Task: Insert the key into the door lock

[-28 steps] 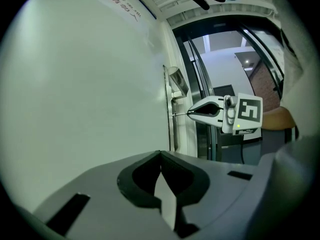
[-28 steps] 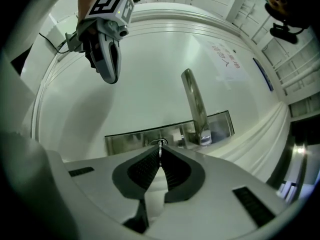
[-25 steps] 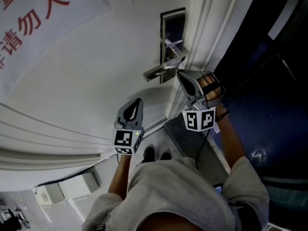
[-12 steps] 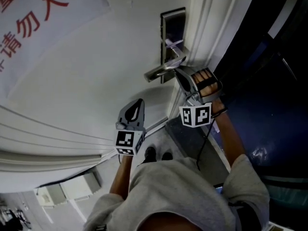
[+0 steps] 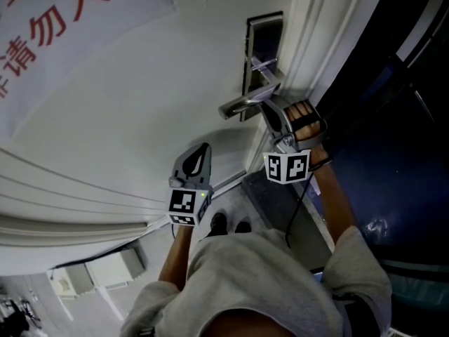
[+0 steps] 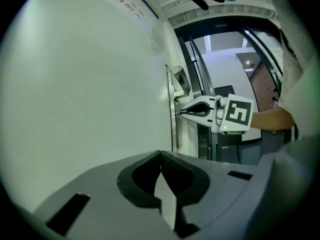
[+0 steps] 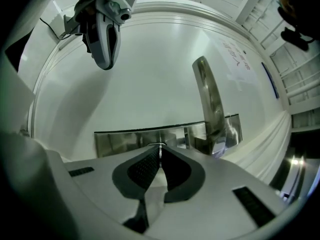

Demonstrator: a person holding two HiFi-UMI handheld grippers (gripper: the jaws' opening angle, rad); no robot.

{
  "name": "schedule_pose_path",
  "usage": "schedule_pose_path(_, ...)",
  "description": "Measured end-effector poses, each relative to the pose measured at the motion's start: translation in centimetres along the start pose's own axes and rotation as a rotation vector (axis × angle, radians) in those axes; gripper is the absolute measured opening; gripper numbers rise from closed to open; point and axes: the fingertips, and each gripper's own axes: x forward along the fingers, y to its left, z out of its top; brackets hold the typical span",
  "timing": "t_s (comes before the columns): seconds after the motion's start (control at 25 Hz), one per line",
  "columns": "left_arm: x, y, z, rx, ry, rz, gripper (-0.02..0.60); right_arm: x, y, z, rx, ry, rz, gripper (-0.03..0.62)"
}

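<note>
At a white door (image 5: 140,111), the right gripper (image 5: 269,109) points level at the steel lock plate (image 5: 264,30), its tips just beneath the lever handle (image 5: 244,104) in the head view. Its jaws are closed on the key (image 7: 160,149). The right gripper view shows the key only as a thin bright sliver, pinched edge-on between the dark ribbed pads (image 7: 145,168). The key's front end sits right at the jaw tips and up against the plate; whether it has entered the keyhole cannot be told. The left gripper (image 5: 200,154) hangs farther along the door panel, well apart from the lock. Its jaws are pressed together with nothing between them, and their tips are near the bare white surface. A sheet with large red characters (image 5: 49,20) covers the door at the upper left of the head view.
</note>
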Motion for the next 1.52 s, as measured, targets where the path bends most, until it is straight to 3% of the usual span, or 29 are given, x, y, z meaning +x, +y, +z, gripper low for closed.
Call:
schedule_pose_path(0.36,0.1,-0.3,0.2,0.009,-0.001,-0.01,0.018,0.1,0.4,0.1,0.014,-0.002,0.011,0.029)
schedule_pose_path(0.48,0.3,-0.6,0.3,0.01,-0.003,-0.019,0.018,0.2,1.1,-0.1,0.046,0.006,0.065,0.153)
schedule_pose_path(0.72,0.5,-0.9,0.4,0.012,-0.004,-0.03,0.018,0.0,0.9,-0.5,0.038,0.022,0.053,0.167)
schedule_pose_path(0.88,0.5,-1.1,0.5,0.012,-0.007,-0.037,0.018,-0.5,0.8,-0.6,0.095,0.033,0.066,0.167)
schedule_pose_path(1.04,0.5,-1.3,0.5,0.01,-0.01,-0.041,0.018,-1.2,0.9,-1.0,0.305,0.053,0.087,0.164)
schedule_pose_path(1.28,0.7,-1.4,0.6,0.011,-0.01,-0.046,0.018,-2.9,1.5,-2.2,0.764,0.08,0.104,0.149)
schedule_pose_path(1.4,0.7,-1.4,0.5,0.012,-0.008,-0.046,0.018,-3.7,1.9,-3.2,1.026,0.086,0.087,0.118)
schedule_pose_path(1.52,0.8,-1.2,0.5,0.012,-0.008,-0.046,0.018,-4.5,2.5,-3.9,1.176,0.108,0.066,0.069)
